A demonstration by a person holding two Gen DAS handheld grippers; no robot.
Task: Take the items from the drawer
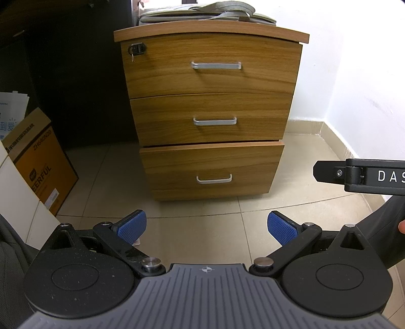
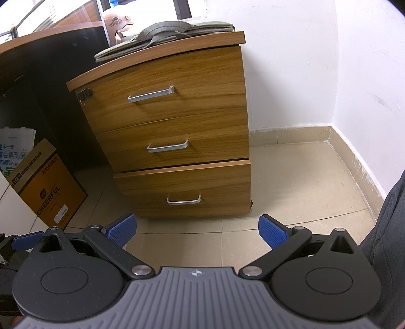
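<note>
**Left wrist view: three-drawer cabinet ahead, both grippers empty**

Left wrist view faces the wooden cabinet (image 1: 211, 108) nearly square on, standing upright on the tiled floor (image 1: 197, 235) in a corner by the white wall (image 1: 354, 63). Three drawers stacked, fronts toward the cameras, each with a silver bar handle lying horizontal. Top drawer (image 1: 212, 63) and middle drawer (image 1: 211, 119) flush; bottom drawer (image 1: 214, 169) standing slightly proud, a dark gap along its upper edge, handle (image 1: 214, 179) centred. Contents hidden. Grey bag (image 1: 202, 12) lying flat on the cabinet top; orange cardboard box (image 1: 38, 159) on the floor to the left.

Left gripper (image 1: 207, 226) held low, well short of the cabinet, pointing at the bottom drawer, jaws spread wide, nothing between the blue pads (image 1: 133, 226). Right gripper (image 2: 197, 231) likewise low and apart from the cabinet, angled from the right so the fronts slant; jaws spread, holding nothing.
</note>
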